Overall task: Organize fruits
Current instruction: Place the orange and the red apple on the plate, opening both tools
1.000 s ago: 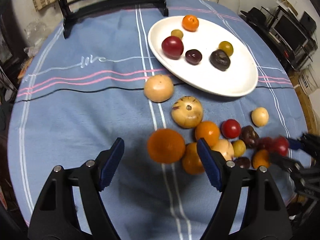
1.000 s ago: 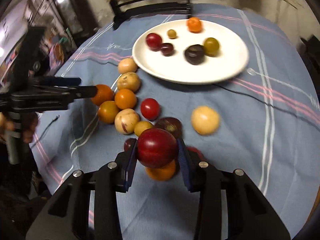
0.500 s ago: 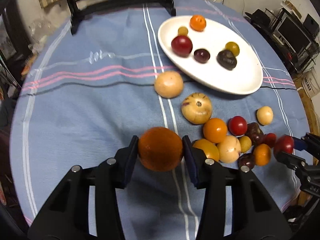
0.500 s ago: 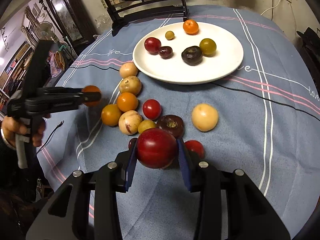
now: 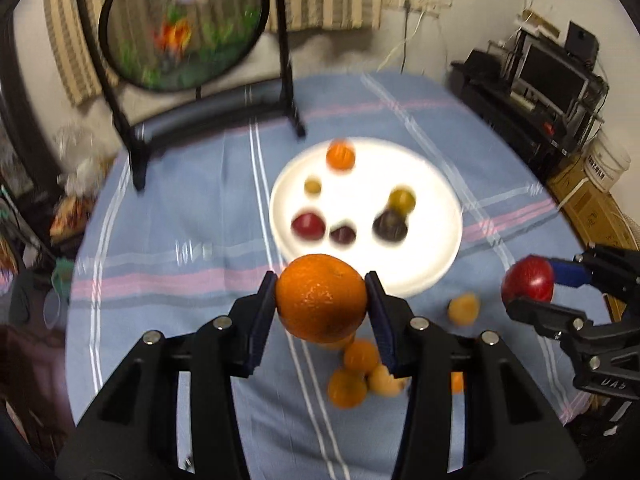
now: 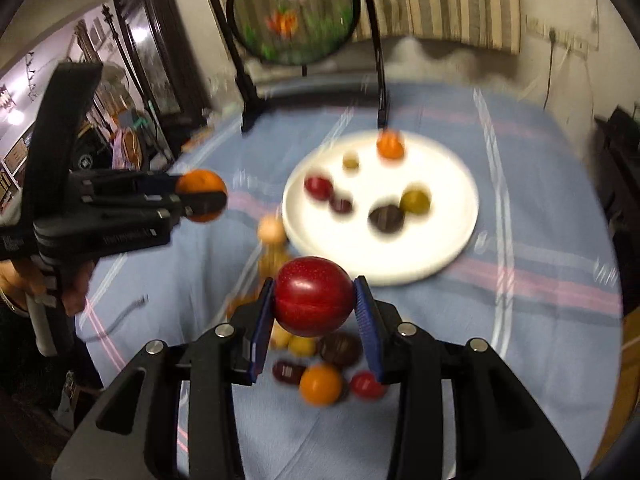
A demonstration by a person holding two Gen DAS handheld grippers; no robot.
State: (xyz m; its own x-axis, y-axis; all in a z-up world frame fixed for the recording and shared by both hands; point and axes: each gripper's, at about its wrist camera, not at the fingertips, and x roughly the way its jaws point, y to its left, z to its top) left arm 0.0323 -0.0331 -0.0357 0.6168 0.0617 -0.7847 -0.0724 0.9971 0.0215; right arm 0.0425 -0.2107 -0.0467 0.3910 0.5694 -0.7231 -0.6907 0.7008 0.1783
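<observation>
Gripping an orange [image 5: 321, 298] between the blue pads of the left tool [image 5: 321, 300], both pads pressing its sides, fruit lifted clear of the worktop [image 5: 168, 240]. Gripping a red apple-like fruit [image 6: 313, 296] the same way in the right tool [image 6: 314, 298], also held off the cloth.

Lying ahead of both tools, the white plate [image 5: 444, 264]: at about 12 o'clock to 1 o'clock from the orange in the left wrist view, its near rim seeming to sit just beyond the fruit; at about 1 o'clock from the red fruit in the right wrist view, plate [image 6: 460, 248] rim again close beyond. Round, so no long axis to line up with. Judging by this, either tool looking about equally near, the left one perhaps slightly closer to the near rim.

Carrying already a small orange fruit [image 5: 340, 155] at the far rim plus several dark, red and yellowish ones, with bare white toward the near and right side of the plate, probably the easiest landing spots.

Remaining loose on the blue striped cloth below the tools: a cluster of orange and pale fruits [image 5: 362, 376], seen at 6 o'clock from the held orange.

Standing at the far edge, a black-framed round picture stand [image 5: 180, 24]; shelving with electronics [image 5: 552, 76] at 2 o'clock, striped curtain behind; background heavily blurred
</observation>
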